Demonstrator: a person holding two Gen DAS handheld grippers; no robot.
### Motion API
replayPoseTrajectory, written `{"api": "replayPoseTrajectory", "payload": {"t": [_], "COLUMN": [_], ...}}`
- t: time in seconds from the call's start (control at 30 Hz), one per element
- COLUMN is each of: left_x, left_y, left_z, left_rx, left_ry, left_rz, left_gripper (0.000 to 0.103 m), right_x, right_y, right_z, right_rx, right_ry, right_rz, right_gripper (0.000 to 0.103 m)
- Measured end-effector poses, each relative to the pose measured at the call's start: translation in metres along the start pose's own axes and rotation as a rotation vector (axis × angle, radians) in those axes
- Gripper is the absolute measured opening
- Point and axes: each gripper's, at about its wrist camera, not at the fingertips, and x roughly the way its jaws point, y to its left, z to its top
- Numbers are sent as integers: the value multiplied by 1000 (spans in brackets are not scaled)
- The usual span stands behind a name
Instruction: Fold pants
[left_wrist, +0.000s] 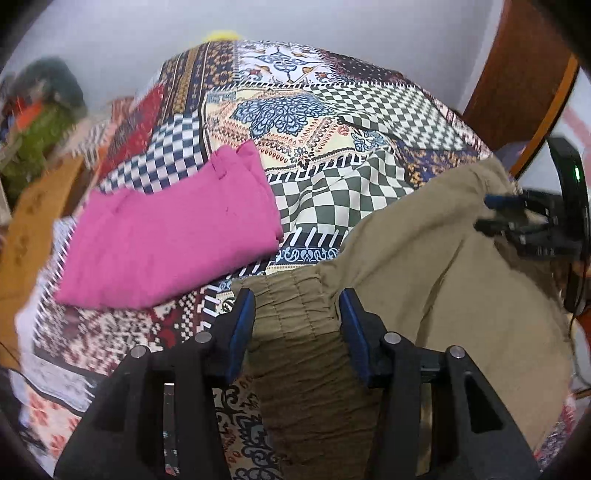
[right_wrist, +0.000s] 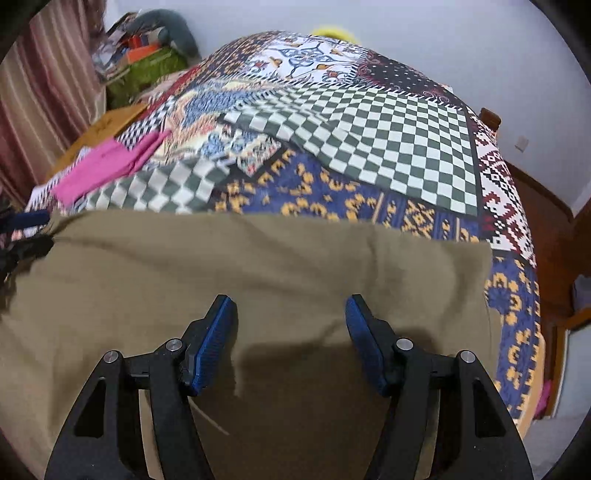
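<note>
Pants (right_wrist: 258, 266) lie flat on the patchwork bed (right_wrist: 369, 122), both left tongs (left_wrist: 297, 310) and right tongs (right_wrist: 291, 321) spread wide with nothing pinched, so grabbing only one layer could make a crooked fold.

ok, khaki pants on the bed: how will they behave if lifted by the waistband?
Probably floppy: the khaki pants lie in soft creases on the bedspread. The gathered elastic waistband between the left hand-held gripper fingers likely bunches and stretches. They may drag rather than slide cleanly on the patterned cloth.
</note>
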Motion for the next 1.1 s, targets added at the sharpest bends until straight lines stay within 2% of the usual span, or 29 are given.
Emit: {"api": "replayPoseTrajectory", "payload": {"t": [0.1,0.23,0.4,0.53,0.83,1.1], "left_x": [0,-6,-32,-70,-135,-159], "left_y": [2,-7,-13,-16,-27,-39], "left_z": [-2,-5,-7,-13,-38,-67], "left_rx": [-21,15,28,23,-5,-7], "left_ry": [-1,-15,-37,-91,-178,-182], "left_rz": [-12,38,67,64,47,-16], "left_gripper": [50,51,50,50,51,54], "right_x": [-12,-21,-44,-67,-134,-167], "right_y": [-5,-18,-21,-14,19,56], "right_z": [-14,-32,-43,-44,-48,-56], "right_rx": [-17,17,74,83,112,113], "right_ry": [9,33,15,-19,-172,-248], "right_rz": [-23,-80,-104,-117,-77,-60], "right_gripper": [58,59,61,61,61,61]}}
